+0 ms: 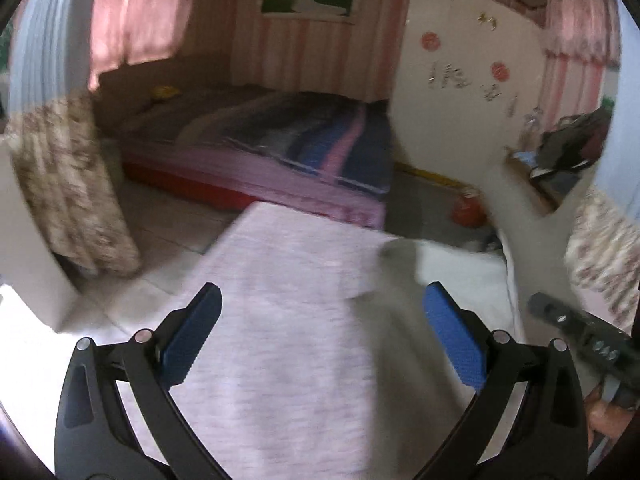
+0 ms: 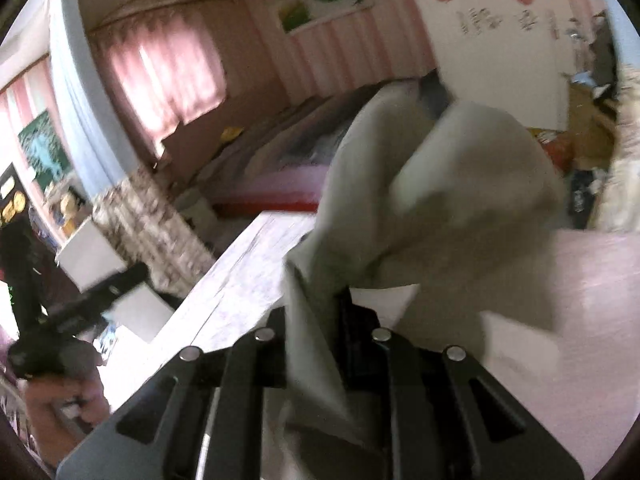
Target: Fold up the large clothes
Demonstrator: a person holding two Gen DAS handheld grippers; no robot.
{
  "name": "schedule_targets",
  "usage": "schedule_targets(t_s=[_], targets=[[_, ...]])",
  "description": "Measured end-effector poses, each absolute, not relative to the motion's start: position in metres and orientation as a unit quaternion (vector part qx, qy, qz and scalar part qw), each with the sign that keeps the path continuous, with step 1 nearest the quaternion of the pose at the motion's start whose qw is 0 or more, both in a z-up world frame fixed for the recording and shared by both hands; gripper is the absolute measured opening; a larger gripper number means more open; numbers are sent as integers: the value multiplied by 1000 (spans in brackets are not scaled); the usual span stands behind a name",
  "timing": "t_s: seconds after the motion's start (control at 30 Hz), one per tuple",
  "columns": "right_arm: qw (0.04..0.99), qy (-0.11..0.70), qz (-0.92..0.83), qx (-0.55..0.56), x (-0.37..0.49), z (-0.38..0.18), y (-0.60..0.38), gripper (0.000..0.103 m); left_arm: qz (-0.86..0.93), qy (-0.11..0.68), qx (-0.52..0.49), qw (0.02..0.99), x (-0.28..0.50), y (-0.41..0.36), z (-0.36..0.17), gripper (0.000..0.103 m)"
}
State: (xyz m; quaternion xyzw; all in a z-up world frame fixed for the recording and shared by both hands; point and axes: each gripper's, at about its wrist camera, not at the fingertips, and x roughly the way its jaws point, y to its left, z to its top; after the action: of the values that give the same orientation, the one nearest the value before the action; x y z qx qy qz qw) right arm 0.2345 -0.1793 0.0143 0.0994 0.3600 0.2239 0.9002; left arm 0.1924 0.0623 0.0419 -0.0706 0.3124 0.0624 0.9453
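Note:
A pale grey-white garment (image 2: 440,200) hangs bunched and lifted over the pink-covered table (image 1: 280,320). My right gripper (image 2: 320,312) is shut on a fold of it, and the cloth spills out from between its black fingers, hiding the tips. In the left wrist view the garment (image 1: 400,280) stretches up to the right, towards the right gripper (image 1: 540,304) at the frame's edge. My left gripper (image 1: 324,320) is open over the table, its blue pads (image 1: 192,340) wide apart with nothing between them, and the garment's edge is just beside the right pad. Both views are motion-blurred.
A bed with a striped blanket (image 1: 300,148) stands beyond the table's far edge. A floral-covered seat (image 1: 68,184) is to the left and a white wardrobe (image 1: 460,80) is at the back right. A red object (image 1: 468,208) lies on the floor.

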Motion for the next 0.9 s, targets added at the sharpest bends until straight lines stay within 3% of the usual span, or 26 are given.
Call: schedule_targets(t_s=[0.13, 0.23, 0.3, 0.33, 0.37, 0.43, 0.5, 0.6, 0.77, 0.9], targets=[[895, 412, 171, 33, 249, -46, -129, 6, 101, 331, -79, 935, 190, 107, 31, 100], [905, 395, 156, 8, 243, -45, -124, 12, 101, 347, -83, 929, 191, 121, 21, 100], [905, 388, 170, 28, 236, -30, -130, 36, 96, 341, -86, 931, 189, 124, 27, 100], [909, 374, 178, 37, 226, -13, -138, 60, 90, 335, -91, 934, 187, 124, 30, 100], [917, 356, 172, 39, 215, 2, -145, 76, 75, 326, -99, 937, 184, 122, 35, 100], [939, 308, 147, 37, 184, 41, -169, 78, 58, 316, -103, 942, 180, 115, 44, 100], [958, 260, 116, 38, 151, 72, -198, 87, 39, 304, -103, 946, 176, 104, 52, 100], [979, 202, 36, 9, 111, 92, -251, 93, 5, 297, -103, 949, 175, 81, 61, 100], [970, 237, -44, 45, 80, 65, -346, 94, -57, 277, -81, 956, 169, 7, 74, 100], [961, 255, -61, 90, 48, 38, -382, 94, -116, 307, -50, 943, 161, -75, 48, 100]])
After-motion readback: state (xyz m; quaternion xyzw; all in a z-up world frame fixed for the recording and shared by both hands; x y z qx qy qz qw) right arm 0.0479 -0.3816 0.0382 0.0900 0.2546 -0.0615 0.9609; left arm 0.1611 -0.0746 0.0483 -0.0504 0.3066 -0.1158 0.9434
